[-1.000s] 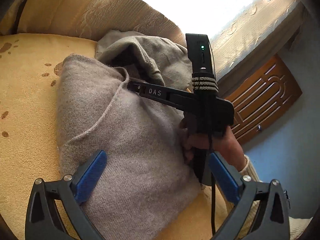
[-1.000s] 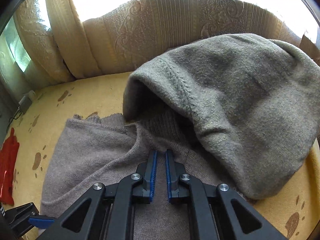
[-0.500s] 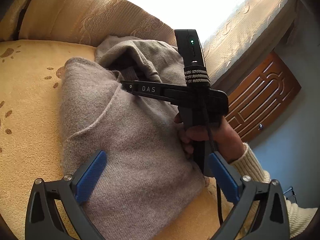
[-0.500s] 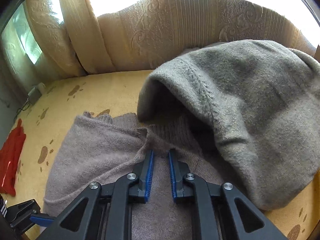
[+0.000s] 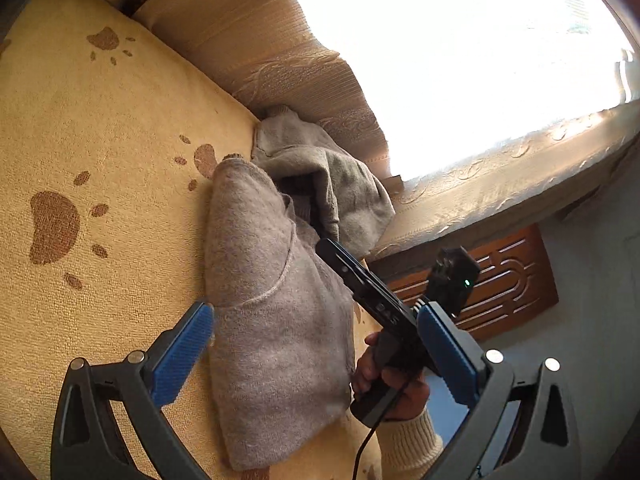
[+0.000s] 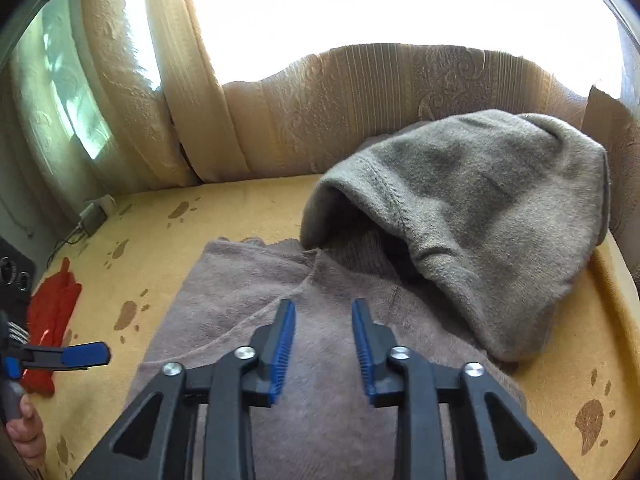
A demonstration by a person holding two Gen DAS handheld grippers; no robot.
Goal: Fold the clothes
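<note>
A grey-beige knitted hoodie [image 6: 320, 360] lies folded into a narrow strip on the yellow paw-print cover [image 6: 248, 204]. Its hood [image 6: 480, 216] bulges open at the far end, against the cushions. It also shows in the left wrist view [image 5: 272, 312], with the hood [image 5: 340, 176] beyond. My right gripper [image 6: 323, 348] is open and empty just above the hoodie's chest; it appears in the left wrist view [image 5: 332, 252] held over the garment's right edge. My left gripper [image 5: 316, 352] is wide open and empty, raised over the hoodie's lower part; one fingertip [image 6: 86, 354] shows in the right wrist view.
Patterned beige back cushions [image 6: 360, 112] line the far side under a bright window. A red cloth [image 6: 52, 320] lies at the left edge of the cover, with a charger and cable [image 6: 90, 216] behind it. A carved wooden door [image 5: 508, 280] stands to the right.
My right gripper has opened and drawn back from the neckline, letting go of the fabric. My left gripper has lifted and pulled back, so more of the cover shows.
</note>
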